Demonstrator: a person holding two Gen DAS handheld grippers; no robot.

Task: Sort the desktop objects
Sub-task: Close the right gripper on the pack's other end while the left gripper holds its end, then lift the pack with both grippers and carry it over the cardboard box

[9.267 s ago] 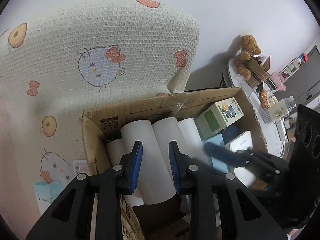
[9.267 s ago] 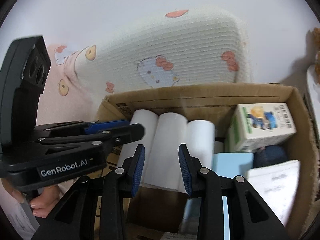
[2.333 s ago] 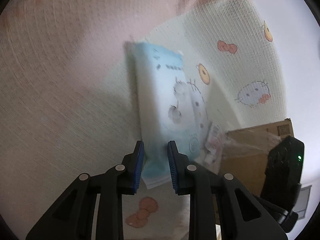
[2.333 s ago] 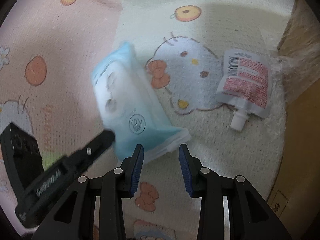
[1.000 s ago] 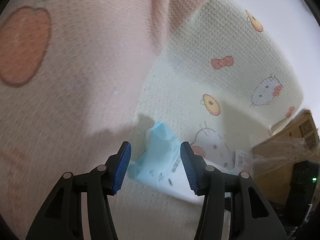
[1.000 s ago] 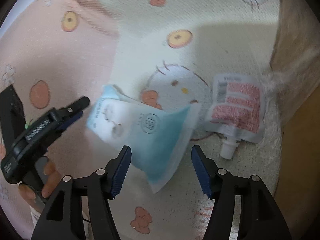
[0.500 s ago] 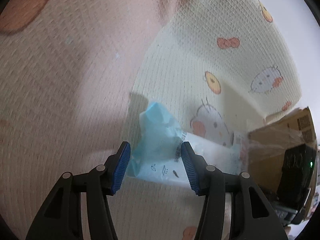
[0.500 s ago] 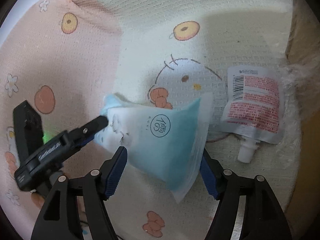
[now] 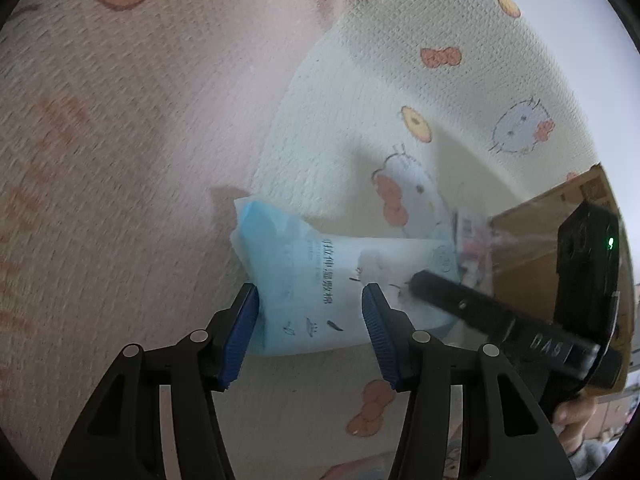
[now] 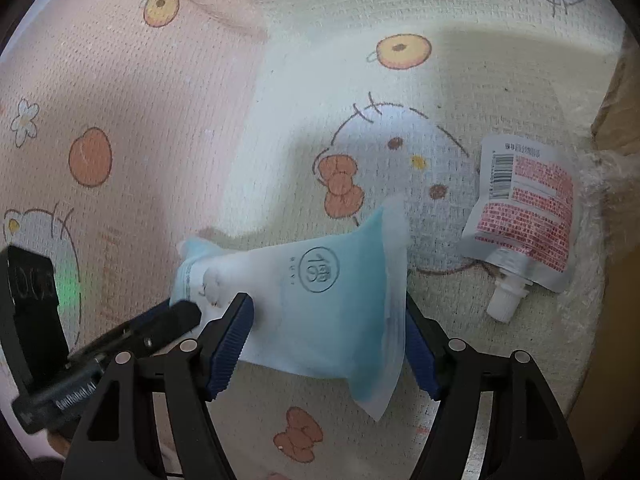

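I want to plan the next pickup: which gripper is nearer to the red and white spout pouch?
Right. The right gripper straddles the blue pack at the end lying beside the spout pouch. The left gripper straddles the pack's far end, away from the pouch.

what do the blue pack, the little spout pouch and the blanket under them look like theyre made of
Blue pack: thin soft plastic film, it seems, with a slight sheen, a crumpled end and a flat sealed edge.
Spout pouch: probably laminated plastic or foil film, smooth and printed, with a hard white plastic nozzle.
Blanket: woven textile, matte, with a visible waffle grid; likely cotton, though the fibre cannot be told.
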